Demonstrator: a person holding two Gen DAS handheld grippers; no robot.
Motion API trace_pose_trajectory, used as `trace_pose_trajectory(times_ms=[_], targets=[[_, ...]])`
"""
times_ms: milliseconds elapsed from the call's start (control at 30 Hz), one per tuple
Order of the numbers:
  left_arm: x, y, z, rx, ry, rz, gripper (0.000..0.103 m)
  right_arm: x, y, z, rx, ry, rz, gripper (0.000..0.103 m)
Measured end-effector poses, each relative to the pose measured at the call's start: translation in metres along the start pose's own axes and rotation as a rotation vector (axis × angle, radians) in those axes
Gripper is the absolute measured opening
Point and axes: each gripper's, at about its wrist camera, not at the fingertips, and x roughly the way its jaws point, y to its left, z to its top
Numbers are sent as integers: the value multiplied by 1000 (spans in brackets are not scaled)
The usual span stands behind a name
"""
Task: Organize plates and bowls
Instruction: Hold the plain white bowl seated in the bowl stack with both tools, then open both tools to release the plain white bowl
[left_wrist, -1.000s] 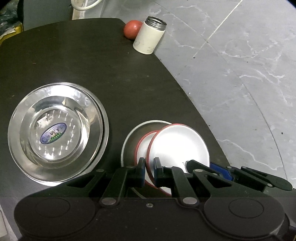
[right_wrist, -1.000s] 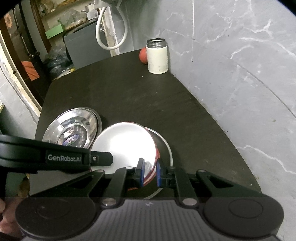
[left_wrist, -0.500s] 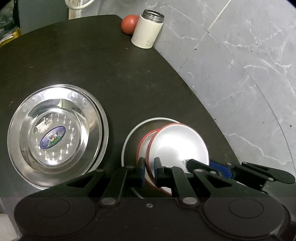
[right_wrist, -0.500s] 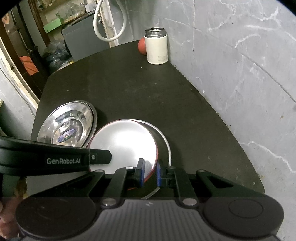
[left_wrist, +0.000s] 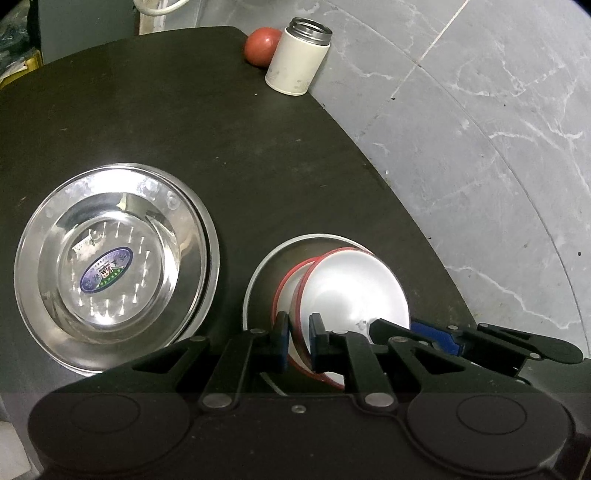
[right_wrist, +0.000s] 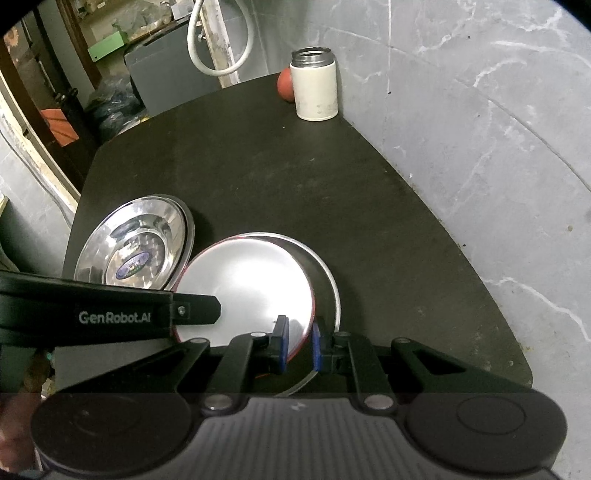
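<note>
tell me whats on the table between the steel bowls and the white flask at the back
Nothing: only bare dark table lies between the stacked steel bowls and the white flask, as both wrist views show. A red ball sits beside the flask.

Left gripper (left_wrist: 298, 341): matte black housing, two round caps, silver pivot pins, black linkage arms ending in blue pads (left_wrist: 282, 338). Right gripper (right_wrist: 298, 342): same build, with a ribbed grey panel. White "GenRobot.AI" lettering marks the left gripper's black side bar.
</note>
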Motion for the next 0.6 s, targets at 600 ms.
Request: trace_pose_trajectory(times_ms=[600], targets=[[-4, 7, -2, -3, -1, 7, 20, -3, 0, -2, 7, -7, -3, 16]])
